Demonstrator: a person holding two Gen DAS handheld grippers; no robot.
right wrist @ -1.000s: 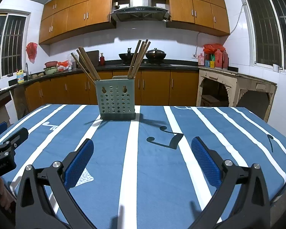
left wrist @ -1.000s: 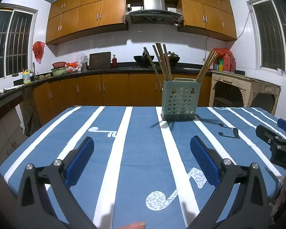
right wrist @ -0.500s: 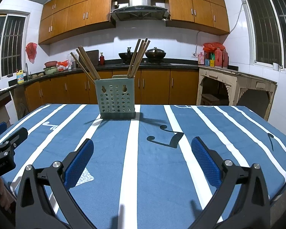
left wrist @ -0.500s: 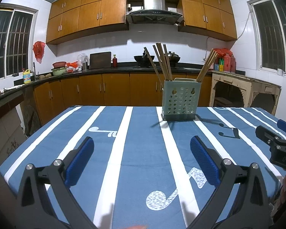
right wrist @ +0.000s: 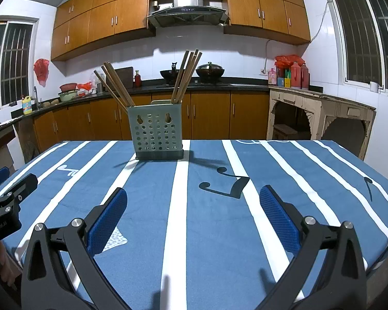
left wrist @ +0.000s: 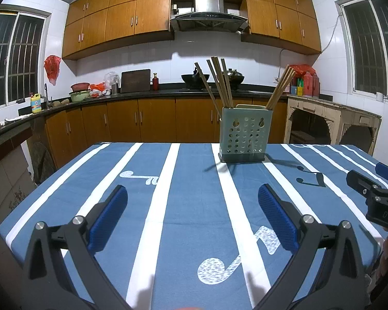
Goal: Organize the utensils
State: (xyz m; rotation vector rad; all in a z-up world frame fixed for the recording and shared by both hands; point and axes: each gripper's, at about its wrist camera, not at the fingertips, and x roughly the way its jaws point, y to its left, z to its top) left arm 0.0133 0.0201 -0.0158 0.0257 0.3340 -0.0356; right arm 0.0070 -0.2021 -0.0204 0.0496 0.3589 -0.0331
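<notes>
A pale green perforated utensil holder [left wrist: 243, 135] stands upright at the far side of the table, with several wooden chopsticks [left wrist: 221, 82] leaning out of it in two bunches. It also shows in the right wrist view [right wrist: 156, 133] with the chopsticks [right wrist: 186, 76]. My left gripper [left wrist: 192, 193] is open and empty, low over the near part of the table, well short of the holder. My right gripper [right wrist: 193, 193] is open and empty too, at about the same distance. Each gripper's edge shows in the other's view.
The table carries a blue cloth with white stripes and music notes [left wrist: 188, 180]. Its left edge [left wrist: 46, 183] and right edge [right wrist: 382, 180] drop off. Kitchen counters and cabinets [left wrist: 142, 118] stand behind, and a cream sideboard [right wrist: 320, 113] at the right.
</notes>
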